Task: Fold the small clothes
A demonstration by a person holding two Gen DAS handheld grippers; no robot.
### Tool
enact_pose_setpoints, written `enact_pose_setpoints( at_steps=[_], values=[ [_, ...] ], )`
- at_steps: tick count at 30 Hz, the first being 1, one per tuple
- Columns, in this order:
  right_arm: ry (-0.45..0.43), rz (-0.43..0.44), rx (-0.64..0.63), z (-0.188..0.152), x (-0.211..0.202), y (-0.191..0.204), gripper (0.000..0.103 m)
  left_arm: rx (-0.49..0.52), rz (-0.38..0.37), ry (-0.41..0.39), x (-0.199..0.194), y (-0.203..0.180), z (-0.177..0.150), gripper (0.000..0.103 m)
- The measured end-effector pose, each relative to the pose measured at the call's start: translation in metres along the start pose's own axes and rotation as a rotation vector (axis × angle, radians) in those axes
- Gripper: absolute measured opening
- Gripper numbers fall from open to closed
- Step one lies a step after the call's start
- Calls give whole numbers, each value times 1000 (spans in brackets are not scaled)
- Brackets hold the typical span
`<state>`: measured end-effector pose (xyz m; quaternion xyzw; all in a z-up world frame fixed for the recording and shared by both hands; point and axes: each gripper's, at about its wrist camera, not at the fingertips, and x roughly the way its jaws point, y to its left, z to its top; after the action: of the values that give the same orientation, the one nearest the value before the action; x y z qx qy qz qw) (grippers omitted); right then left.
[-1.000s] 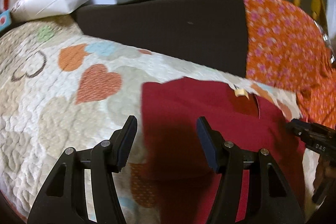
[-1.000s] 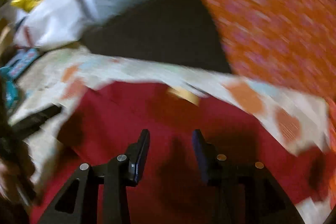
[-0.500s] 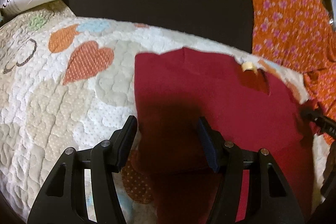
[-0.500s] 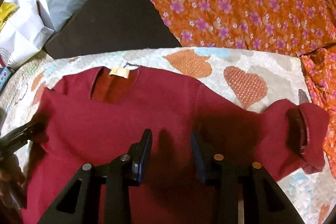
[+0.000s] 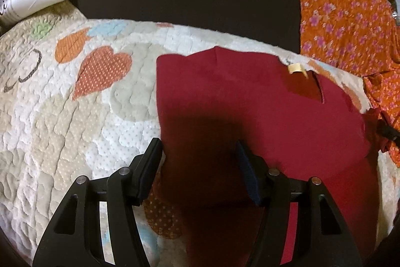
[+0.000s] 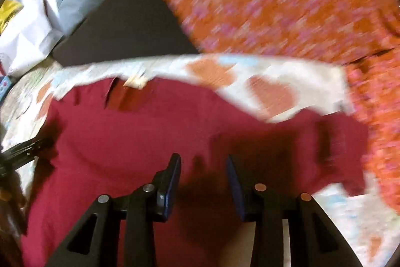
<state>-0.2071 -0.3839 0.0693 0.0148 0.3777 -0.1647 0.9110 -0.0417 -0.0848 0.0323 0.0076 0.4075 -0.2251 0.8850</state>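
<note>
Now both tools, left (image 5: pixel 198 154) and right (image 6: pixel 203 168), gape empty above the red shirt (image 5: pixel 262 101).

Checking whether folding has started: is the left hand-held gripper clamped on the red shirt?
No. The left hand-held gripper has its jaws apart above the red shirt, which lies flat on the quilt.

Left gripper (image 5: pixel 198 154) fingers (image 5: pixel 246 174) spread over dark red shirt (image 5: pixel 275 116), nothing gripped, shirt flat on heart-patterned quilt (image 5: pixel 75 116), orange floral cloth (image 5: pixel 337 11) beyond
</note>
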Motion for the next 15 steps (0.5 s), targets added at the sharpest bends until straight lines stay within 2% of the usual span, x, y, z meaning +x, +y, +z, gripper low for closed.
enact_pose_setpoints(
  at_steps=[2, 4, 6, 10, 12, 13, 14, 15],
  values=[
    [-71, -80, -3, 0, -23, -18, 45, -13, -21, -17, -4, 0, 1, 61],
    [-107, -169, -4, -2, -33, -37, 64, -26, -30, -29, -7, 3, 1, 61],
    [-86, -223, -6, -3, -29, -52, 65, -32, -36, -46, -9, 4, 2, 61],
    [-50, -256, -7, -1, -10, -69, 65, -27, -50, -67, -13, 4, 4, 61],
    [-25, -326, -31, -1, 2, -77, 65, -19, -46, -61, -12, 2, 4, 61],
    [-25, -356, -15, -2, 6, -85, 61, -13, -41, -56, -10, 1, 3, 61],
    [-27, -335, 17, -1, 9, -97, 54, -10, -37, -52, -8, 1, 3, 61],
    [-21, -289, 63, -2, 11, -108, 32, -11, -34, -50, -7, 1, 3, 61]
  ],
)
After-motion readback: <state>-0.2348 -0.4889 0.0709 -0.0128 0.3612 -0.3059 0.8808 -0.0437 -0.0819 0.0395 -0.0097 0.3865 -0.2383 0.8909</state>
